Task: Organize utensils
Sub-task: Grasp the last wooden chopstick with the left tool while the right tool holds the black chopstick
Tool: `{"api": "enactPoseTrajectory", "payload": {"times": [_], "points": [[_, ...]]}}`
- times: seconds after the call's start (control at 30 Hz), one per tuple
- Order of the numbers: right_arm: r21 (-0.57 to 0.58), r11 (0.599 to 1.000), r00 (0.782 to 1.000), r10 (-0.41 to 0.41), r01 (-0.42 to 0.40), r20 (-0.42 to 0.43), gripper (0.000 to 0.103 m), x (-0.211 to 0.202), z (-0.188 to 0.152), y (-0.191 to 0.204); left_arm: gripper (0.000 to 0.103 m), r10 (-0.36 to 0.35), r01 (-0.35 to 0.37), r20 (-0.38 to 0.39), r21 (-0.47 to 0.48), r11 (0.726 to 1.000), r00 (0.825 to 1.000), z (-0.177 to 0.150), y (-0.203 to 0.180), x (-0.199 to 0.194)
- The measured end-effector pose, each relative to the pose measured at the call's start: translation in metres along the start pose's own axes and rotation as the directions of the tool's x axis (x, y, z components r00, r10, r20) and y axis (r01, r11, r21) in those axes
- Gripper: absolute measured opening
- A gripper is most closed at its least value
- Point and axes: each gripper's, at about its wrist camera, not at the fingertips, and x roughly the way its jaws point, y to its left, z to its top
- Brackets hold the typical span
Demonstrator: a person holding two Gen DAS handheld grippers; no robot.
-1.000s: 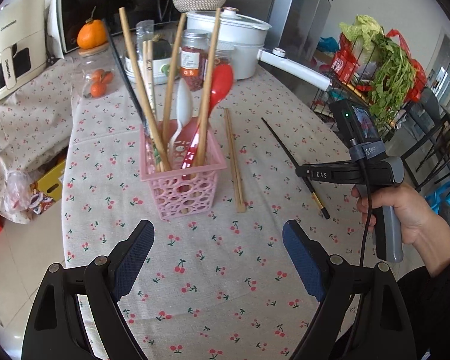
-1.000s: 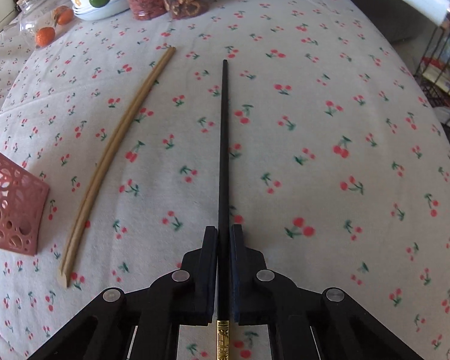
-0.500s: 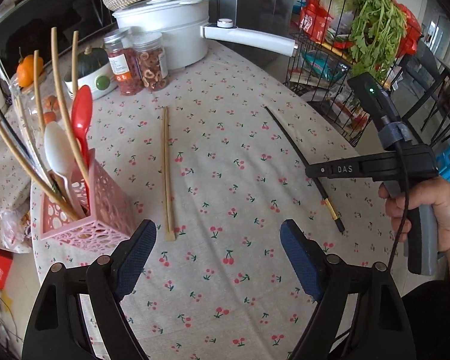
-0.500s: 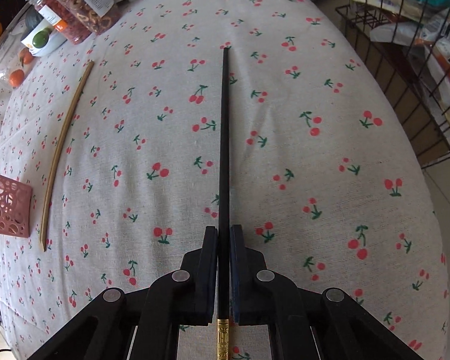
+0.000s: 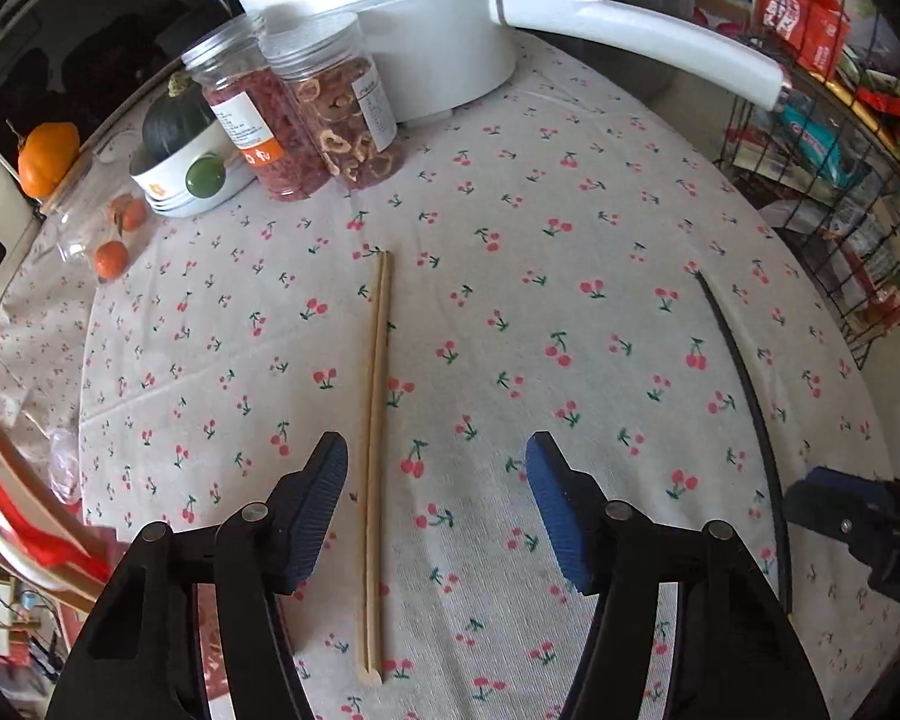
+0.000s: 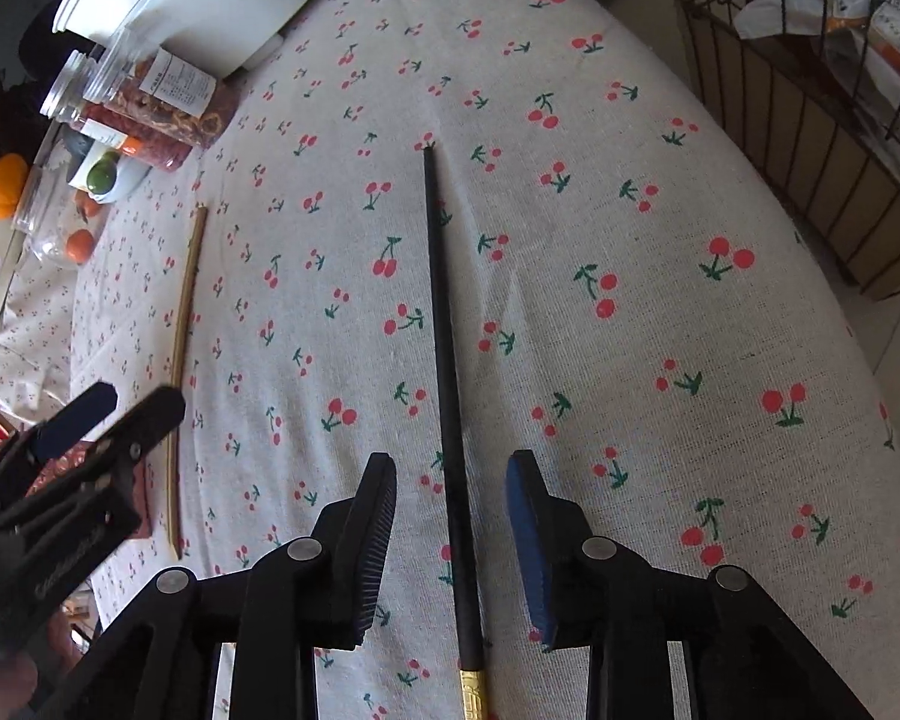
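A pair of light wooden chopsticks (image 5: 377, 450) lies on the cherry-print tablecloth, running between the open jaws of my left gripper (image 5: 437, 468), nearer the left finger. A black chopstick with a gold end (image 6: 447, 396) lies flat on the cloth between the open jaws of my right gripper (image 6: 451, 498). It also shows at the right in the left wrist view (image 5: 750, 396), with the right gripper (image 5: 834, 504) beside it. The wooden chopsticks (image 6: 183, 360) and the left gripper (image 6: 108, 414) show at the left in the right wrist view. A red spoon (image 5: 42, 546) in the pink holder peeks in at far left.
Two clear jars of dried food (image 5: 306, 120), a white bowl with a dark squash (image 5: 180, 162) and a big white pot (image 5: 390, 6) with a long handle (image 5: 642, 48) stand at the back. A wire rack (image 5: 840, 180) stands off the table's right edge.
My right gripper has opened and let go of the black chopstick, which now lies on the cloth. My left gripper has moved in low over the wooden chopsticks.
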Motion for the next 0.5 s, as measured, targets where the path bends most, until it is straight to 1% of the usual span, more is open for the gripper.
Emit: {"api": "enactPoseTrajectory", "payload": {"times": [0.1, 0.2, 0.33, 0.43, 0.47, 0.5], "points": [[-0.001, 1.000, 1.000, 0.004, -0.004, -0.001, 0.035, 0.001, 0.003, -0.001, 0.065, -0.009, 0.007, -0.029, -0.062, 0.998, 1.000, 0.013, 0.011, 0.019], [-0.010, 1.000, 1.000, -0.002, 0.002, 0.003, 0.035, 0.001, 0.006, 0.000, 0.065, -0.018, 0.013, -0.038, -0.113, 0.994, 0.999, 0.018, 0.019, 0.032], [-0.010, 1.000, 1.000, 0.003, -0.003, 0.001, 0.035, 0.003, 0.008, -0.001, 0.065, -0.011, 0.004, -0.046, -0.144, 0.990, 0.999, 0.021, 0.024, 0.044], [-0.010, 1.000, 1.000, 0.002, -0.002, -0.003, 0.035, 0.005, 0.008, -0.002, 0.064, -0.030, 0.019, -0.065, -0.174, 0.985, 0.997, 0.023, 0.028, 0.054], [-0.011, 1.000, 1.000, 0.002, -0.002, -0.003, 0.035, 0.005, 0.009, -0.001, 0.061, -0.042, 0.029, -0.061, -0.190, 0.981, 0.997, 0.023, 0.030, 0.056], [-0.011, 1.000, 1.000, 0.003, -0.003, -0.002, 0.035, 0.006, 0.009, -0.001, 0.056, -0.056, 0.044, -0.053, -0.211, 0.977, 0.997, 0.024, 0.034, 0.058]]}}
